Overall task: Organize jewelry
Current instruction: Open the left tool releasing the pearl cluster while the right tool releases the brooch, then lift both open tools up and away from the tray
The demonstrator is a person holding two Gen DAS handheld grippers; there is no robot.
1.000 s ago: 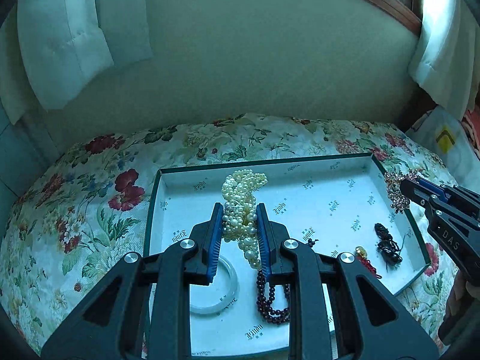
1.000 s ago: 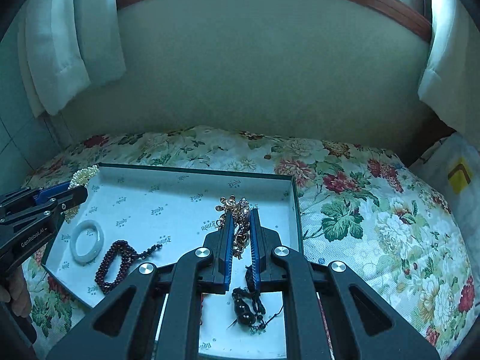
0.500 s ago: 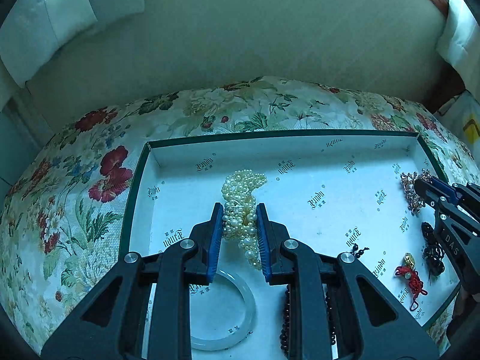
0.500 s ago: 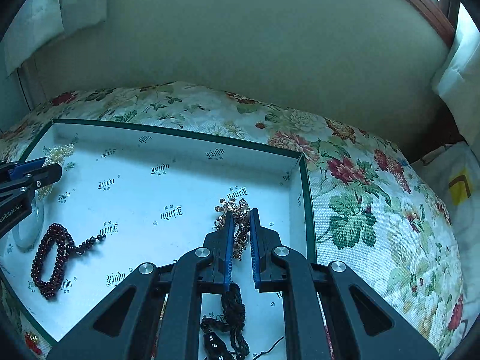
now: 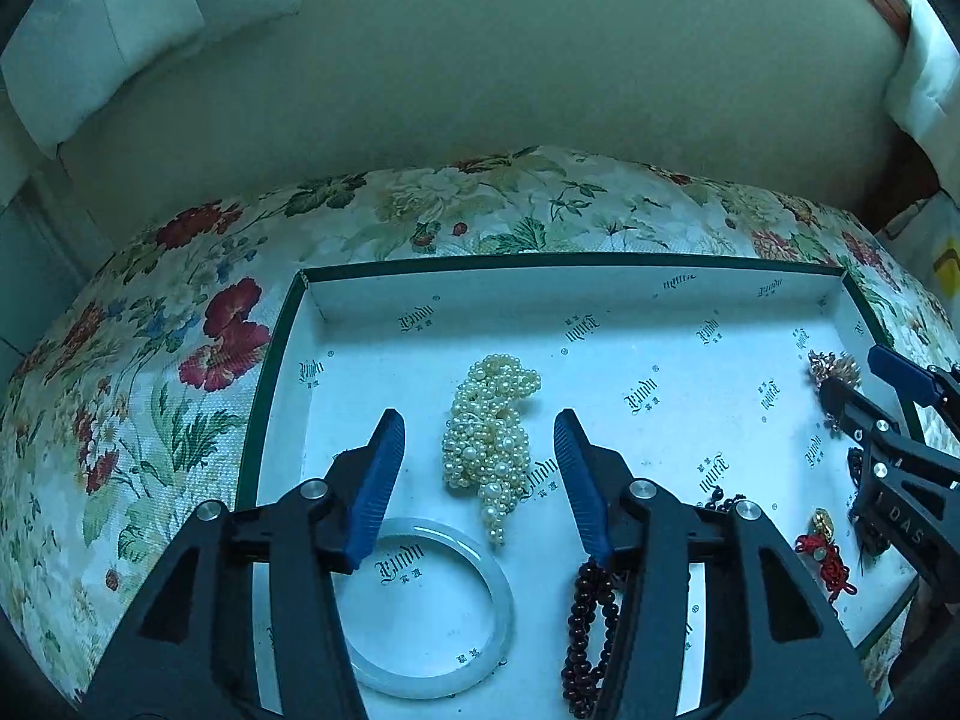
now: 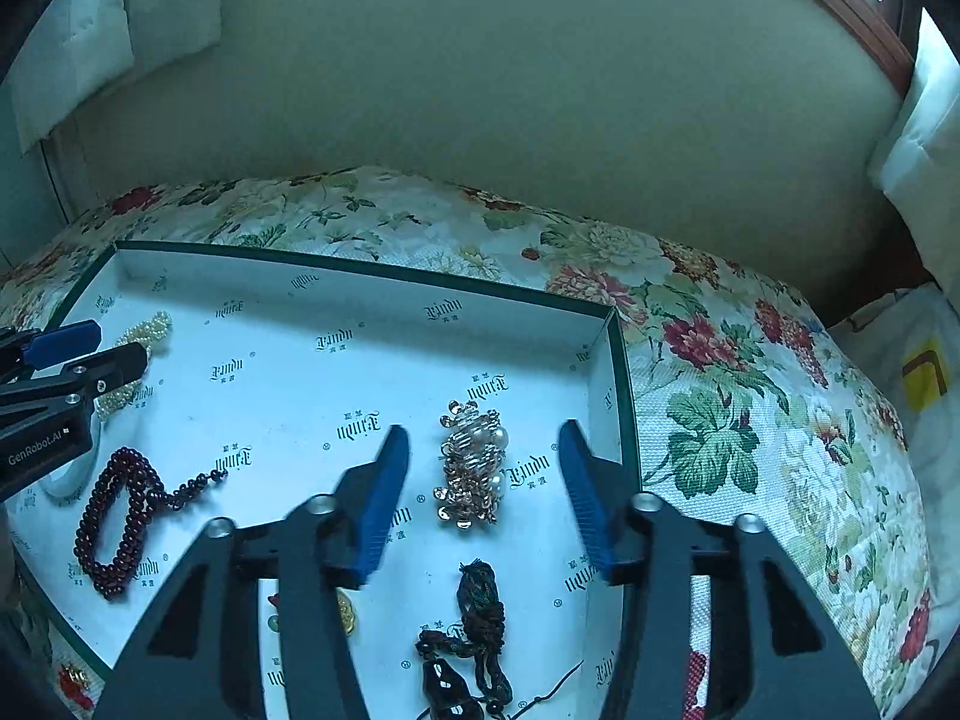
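A green-rimmed box tray (image 5: 600, 261) (image 6: 360, 270) with a white printed floor lies on a floral cloth. A pearl necklace (image 5: 489, 429) lies in a heap on its floor, between the spread jaws of my open left gripper (image 5: 480, 426). A rose-gold bead bracelet (image 6: 474, 468) lies near the tray's right wall, between the spread jaws of my open right gripper (image 6: 483, 441). Neither gripper touches its piece. The pearls also show in the right wrist view (image 6: 141, 336).
In the tray lie a pale jade bangle (image 5: 432, 606), a dark red bead string (image 6: 120, 516) (image 5: 588, 618), a black cord ornament (image 6: 474, 630) and a red knot with a gold charm (image 5: 825, 552). A wall stands close behind the cushion (image 6: 750, 408).
Both grippers have lowered into the tray and opened. The left let go of the pearl necklace and the right let go of the rose-gold bracelet; both pieces now rest on the tray floor.
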